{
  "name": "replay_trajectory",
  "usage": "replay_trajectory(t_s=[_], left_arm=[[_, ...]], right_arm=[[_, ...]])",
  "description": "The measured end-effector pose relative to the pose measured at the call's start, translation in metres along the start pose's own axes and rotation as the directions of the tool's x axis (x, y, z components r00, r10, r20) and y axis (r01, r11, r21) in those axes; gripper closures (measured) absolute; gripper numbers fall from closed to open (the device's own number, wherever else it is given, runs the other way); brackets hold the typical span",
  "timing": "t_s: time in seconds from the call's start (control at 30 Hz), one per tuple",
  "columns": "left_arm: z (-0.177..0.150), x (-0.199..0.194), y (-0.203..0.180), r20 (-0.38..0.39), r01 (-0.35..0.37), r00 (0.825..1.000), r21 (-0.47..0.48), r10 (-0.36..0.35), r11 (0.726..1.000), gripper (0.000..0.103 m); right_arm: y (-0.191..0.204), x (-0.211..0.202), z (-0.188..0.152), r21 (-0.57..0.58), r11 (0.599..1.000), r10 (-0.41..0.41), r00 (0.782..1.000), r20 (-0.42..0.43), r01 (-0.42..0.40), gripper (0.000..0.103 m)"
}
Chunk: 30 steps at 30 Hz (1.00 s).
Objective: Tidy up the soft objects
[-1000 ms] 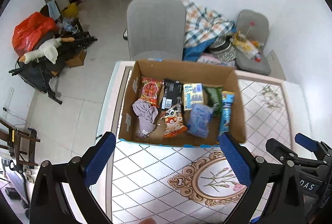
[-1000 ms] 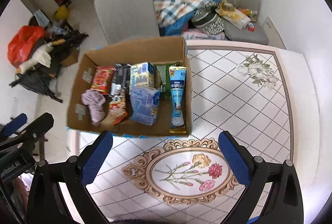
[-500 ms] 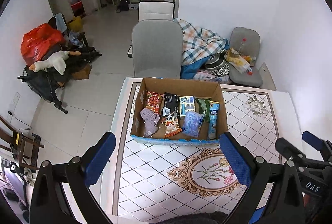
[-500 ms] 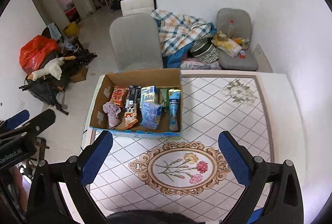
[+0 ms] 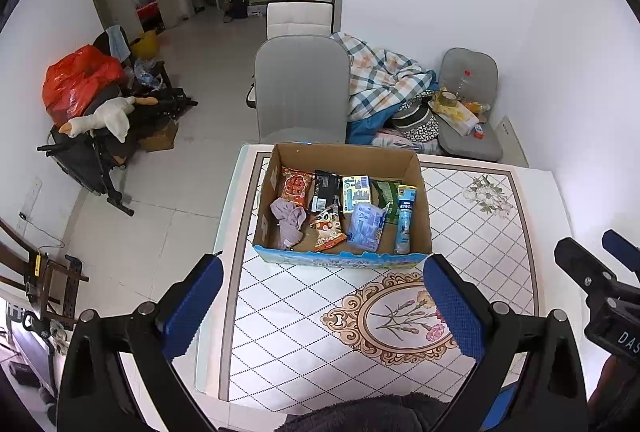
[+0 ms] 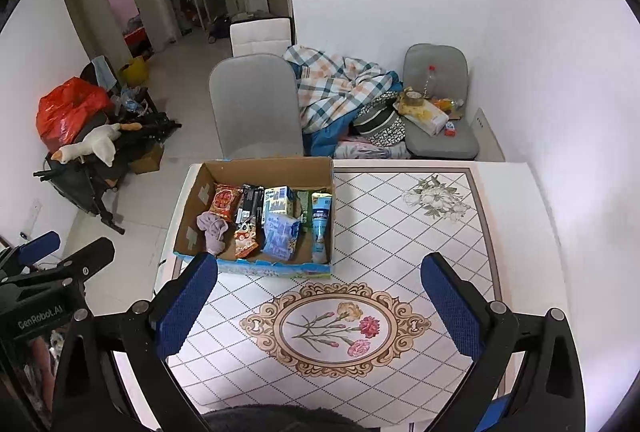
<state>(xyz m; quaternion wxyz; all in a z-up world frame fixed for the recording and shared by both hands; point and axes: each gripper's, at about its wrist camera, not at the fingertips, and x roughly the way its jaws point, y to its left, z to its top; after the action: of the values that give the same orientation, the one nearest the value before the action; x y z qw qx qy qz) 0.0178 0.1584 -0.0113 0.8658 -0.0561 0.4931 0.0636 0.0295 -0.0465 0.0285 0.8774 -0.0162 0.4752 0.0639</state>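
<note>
Left wrist view showing the left gripper [image 5: 320,312] hanging high over the patterned table [image 5: 500,232], jaws spread wide, holding nothing. Right wrist view showing the right gripper [image 6: 320,308] hovering likewise, jaws just as wide, also carrying nothing. Sitting at 12 o'clock from both grippers, well apart from them: the cardboard box [image 5: 344,157], packed with a crumpled purple cloth [image 5: 289,222] at its 9 o'clock side, a red snack bag [image 5: 295,185] just beyond, a cartoon-printed snack packet [image 5: 328,228] and a blue plastic pouch [image 5: 366,226] near the middle, and a light-blue tube [image 5: 404,218] lying along the 3 o'clock wall. Risking, on any descent, a finger clipping the near cardboard wall and shoving the light box across the smooth table. Risking too, given the tight packing, pinching a neighbouring packet along with the cloth, or letting a slick pouch slide out of a loose squeeze. Possibly crowding both grippers inside one narrow box if reaching together.
</note>
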Motion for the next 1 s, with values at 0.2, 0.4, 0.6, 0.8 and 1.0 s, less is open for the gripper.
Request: replay_trajectory(t_s=[0.2,0.4,0.6,0.8,1.0], left_arm=[[-0.0002,-0.0016,-0.0020,0.002,0.002,1.000,0.005,-0.002,1.000,0.000],[0.0009,-0.0034,-0.0025,0.005,0.003,1.000,0.004,-0.003,1.000,0.000],[0.0051,-0.0061,-0.0042,0.019,-0.018,1.000,-0.001,0.018,1.000,0.000],[0.0053,-0.0072,-0.0030,0.023,-0.020,1.000,-0.002,0.020,1.000,0.000],[0.0052,-0.0076,-0.0021,0.023,-0.021,1.000,-0.002,0.021,1.000,0.000]], right_arm=[[-0.0005,-0.0005,-0.0003,-0.001,1.000,-0.011,1.000,-0.003,0.011,0.000],[-0.0026,-0.0010,-0.0015,0.000,1.000,-0.019,1.000,-0.005,0.019,0.000],[-0.0021,-0.0036,-0.0011,-0.003,1.000,-0.030,1.000,0.002,0.030,0.000],[-0.0005,-0.0042,0.0004,-0.007,0.999,-0.035,0.999,0.006,0.035,0.000],[-0.0002,-0.0044,0.0004,-0.007,0.999,-0.037,0.999,0.007,0.037,0.000]])
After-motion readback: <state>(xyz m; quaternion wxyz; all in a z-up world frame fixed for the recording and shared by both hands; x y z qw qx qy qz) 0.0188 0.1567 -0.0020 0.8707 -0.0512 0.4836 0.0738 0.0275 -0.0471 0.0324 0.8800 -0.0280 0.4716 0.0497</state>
